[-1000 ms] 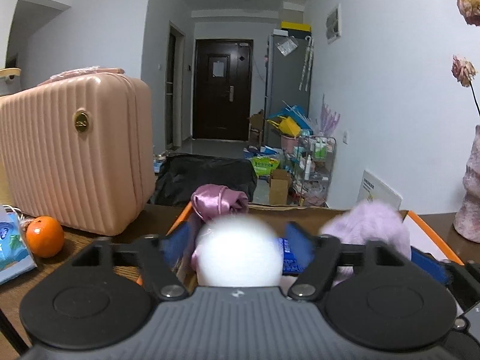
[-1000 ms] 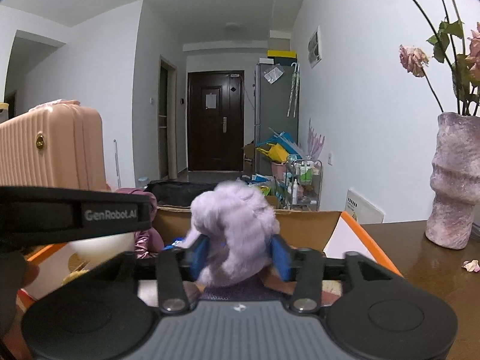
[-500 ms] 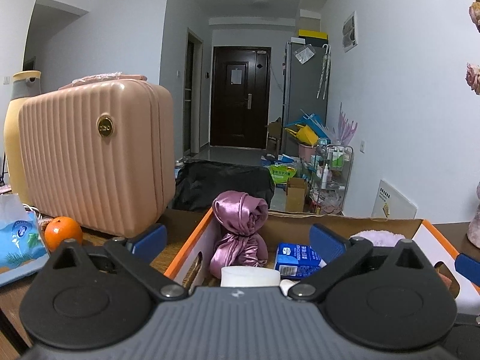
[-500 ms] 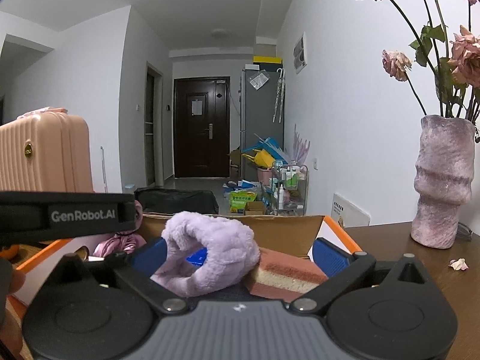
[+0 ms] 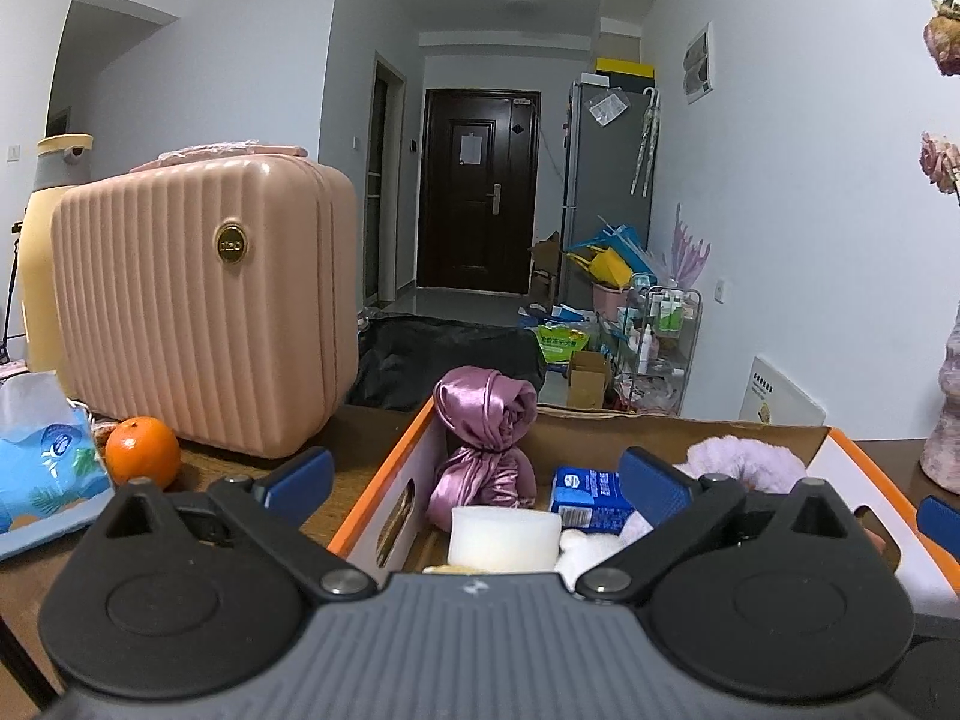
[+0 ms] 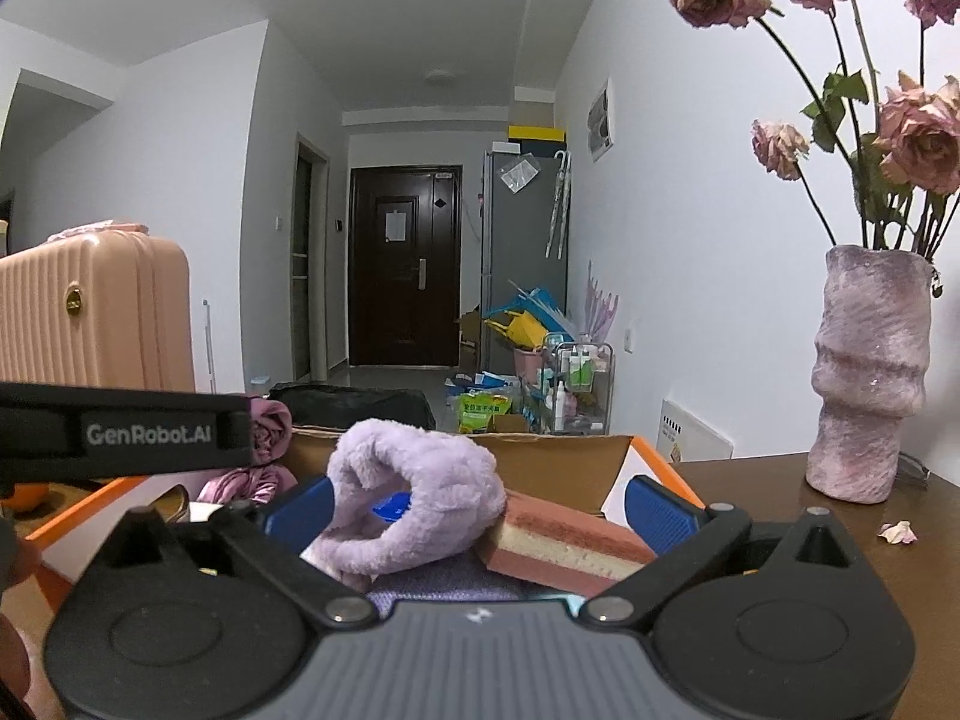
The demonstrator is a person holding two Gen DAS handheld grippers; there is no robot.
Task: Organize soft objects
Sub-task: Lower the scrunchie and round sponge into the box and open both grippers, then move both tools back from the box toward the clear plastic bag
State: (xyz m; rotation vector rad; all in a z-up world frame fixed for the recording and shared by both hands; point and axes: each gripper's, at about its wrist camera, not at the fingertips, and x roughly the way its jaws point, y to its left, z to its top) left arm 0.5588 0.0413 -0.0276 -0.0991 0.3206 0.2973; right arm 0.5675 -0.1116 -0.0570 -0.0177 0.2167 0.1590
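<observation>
While a suitcase flanks the box, a vase stands opposite.

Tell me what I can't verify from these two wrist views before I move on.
- Bottom of the box: both views, hidden by the gripper bodies.
- White soft roll: left view, base cut off by the left gripper.
- Lavender fluffy piece: right view, underside hidden by the right gripper.
- Blue packet: print too small.
- Orange: right view, mostly behind the left gripper's side.
</observation>
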